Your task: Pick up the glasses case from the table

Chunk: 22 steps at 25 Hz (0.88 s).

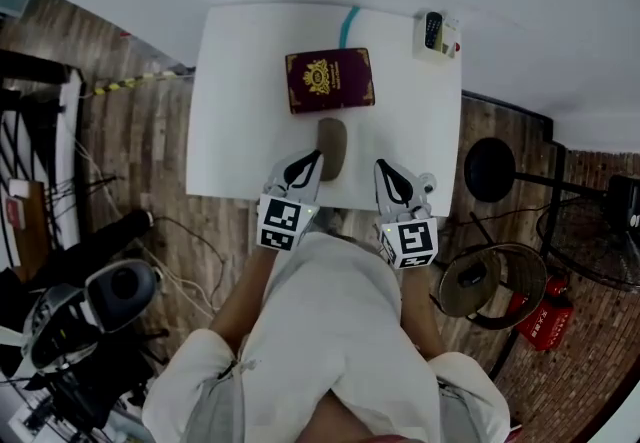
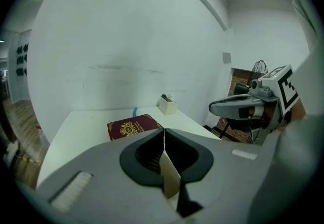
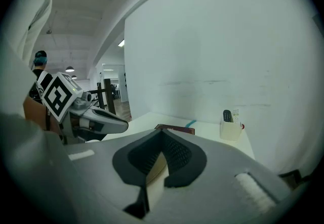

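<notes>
The olive-brown oblong glasses case lies on the white bench, close to its near edge and about halfway along that edge. Its long axis runs from the near edge toward the far edge. The far end points at the dark red booklet with a gold emblem and ends just beside it; I cannot tell if they touch.

The case lies between the two grippers, but not in the middle. The left gripper has its tip just beside the left flank of the case, near its near end. The right gripper is clearly farther away on the other side. So the left one is the nearer, and the case lies a little to its right and ahead.

Both grippers point about along the same line as the case's long axis. I judge that a grasp across the narrow width asks only a small shift sideways.

In each gripper view the jaws are pressed together with nothing between them, so the left gripper must first be opened.
</notes>
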### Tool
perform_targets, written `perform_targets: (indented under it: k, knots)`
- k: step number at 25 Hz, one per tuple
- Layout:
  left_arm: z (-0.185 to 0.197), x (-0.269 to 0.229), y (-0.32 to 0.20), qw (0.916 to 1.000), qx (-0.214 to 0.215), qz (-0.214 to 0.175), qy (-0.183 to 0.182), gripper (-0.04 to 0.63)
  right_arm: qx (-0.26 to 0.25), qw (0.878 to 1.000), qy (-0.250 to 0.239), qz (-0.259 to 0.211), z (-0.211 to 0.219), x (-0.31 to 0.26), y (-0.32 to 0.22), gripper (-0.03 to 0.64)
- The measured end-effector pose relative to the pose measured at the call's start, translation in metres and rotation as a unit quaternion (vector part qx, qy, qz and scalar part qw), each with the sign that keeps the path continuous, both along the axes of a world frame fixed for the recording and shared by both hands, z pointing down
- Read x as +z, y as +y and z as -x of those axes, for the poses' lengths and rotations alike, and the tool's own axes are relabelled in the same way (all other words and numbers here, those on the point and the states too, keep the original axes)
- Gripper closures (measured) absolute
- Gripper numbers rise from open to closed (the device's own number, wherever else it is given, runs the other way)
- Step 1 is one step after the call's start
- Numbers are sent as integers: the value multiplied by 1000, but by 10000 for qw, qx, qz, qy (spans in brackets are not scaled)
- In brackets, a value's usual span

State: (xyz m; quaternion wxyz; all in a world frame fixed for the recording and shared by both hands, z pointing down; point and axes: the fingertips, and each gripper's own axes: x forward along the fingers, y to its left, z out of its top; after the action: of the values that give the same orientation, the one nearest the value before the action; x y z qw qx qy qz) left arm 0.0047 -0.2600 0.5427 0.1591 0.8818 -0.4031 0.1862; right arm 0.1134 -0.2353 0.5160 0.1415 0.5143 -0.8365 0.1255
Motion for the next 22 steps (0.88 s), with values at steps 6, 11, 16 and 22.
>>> perform_targets:
  k: [6,11,16,22]
  knots:
    - [1,35,-11,9988,140,462,-103,549,0,9992,122,380,11,25,-9,612]
    - [-3,58,-17,9965,266,752,-231,512,-41,9973,233,700,18,53,-11,611]
    - [-8,76,-20,9938,254,1022,-366,469,-131,9947,294,981,22,75,-10,611]
    - [-14,100,-20,9893,88,1362,-517,388,-292,9929,330,1104,20,84,-14,611]
